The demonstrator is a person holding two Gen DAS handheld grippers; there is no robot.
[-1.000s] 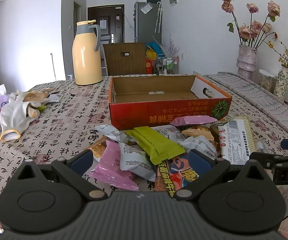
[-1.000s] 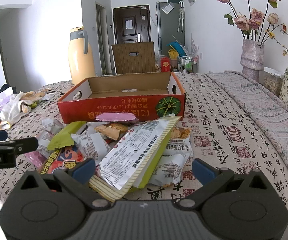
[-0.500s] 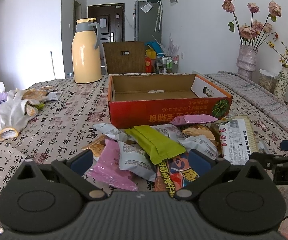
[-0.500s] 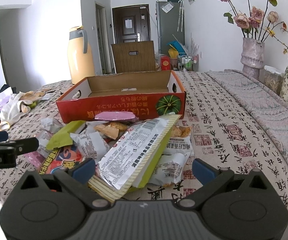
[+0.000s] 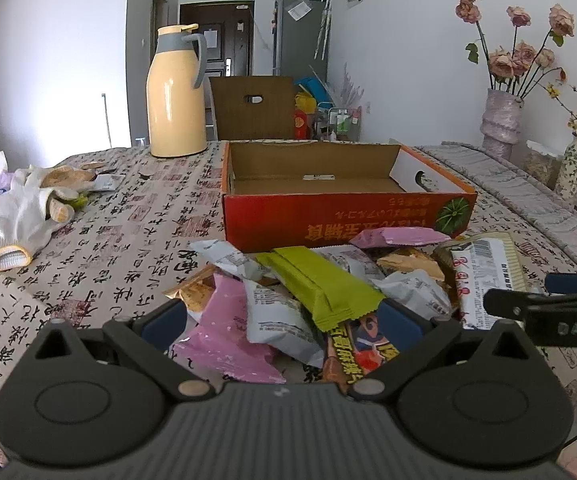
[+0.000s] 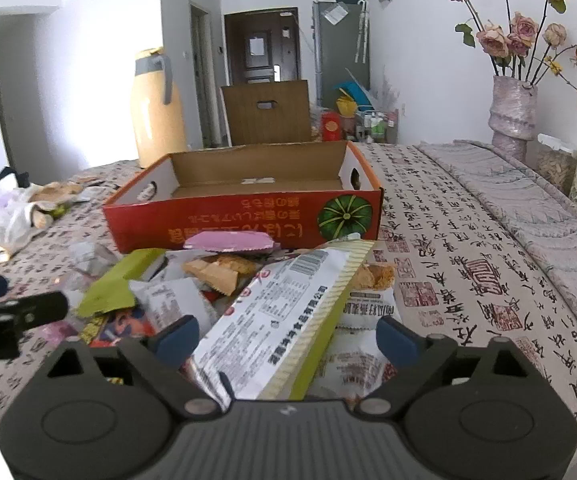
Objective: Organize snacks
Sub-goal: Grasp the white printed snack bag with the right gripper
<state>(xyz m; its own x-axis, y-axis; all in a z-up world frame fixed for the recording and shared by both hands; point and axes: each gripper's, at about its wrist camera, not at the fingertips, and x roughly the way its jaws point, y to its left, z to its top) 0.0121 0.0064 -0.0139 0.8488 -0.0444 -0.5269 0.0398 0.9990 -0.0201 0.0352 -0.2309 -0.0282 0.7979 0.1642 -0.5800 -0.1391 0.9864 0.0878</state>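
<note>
A pile of snack packets lies in front of an open red cardboard box (image 5: 344,216) (image 6: 244,220) with nothing in it. In the left wrist view my left gripper (image 5: 284,326) is open over the near side of the pile, above a pink packet (image 5: 224,336), a grey-white packet (image 5: 280,324) and a green packet (image 5: 320,284). In the right wrist view my right gripper (image 6: 286,334) is open, with a long white and green packet (image 6: 288,312) lying between its fingers. Neither gripper holds anything.
A yellow thermos jug (image 5: 174,92) stands behind the box at the left. White gloves (image 5: 28,208) and clutter lie at the far left. Two vases with flowers (image 5: 502,124) (image 6: 514,108) stand at the right. A brown chair back (image 5: 254,108) is behind the table.
Both grippers have moved slightly forward and lower toward the pile. The packets have not moved.
</note>
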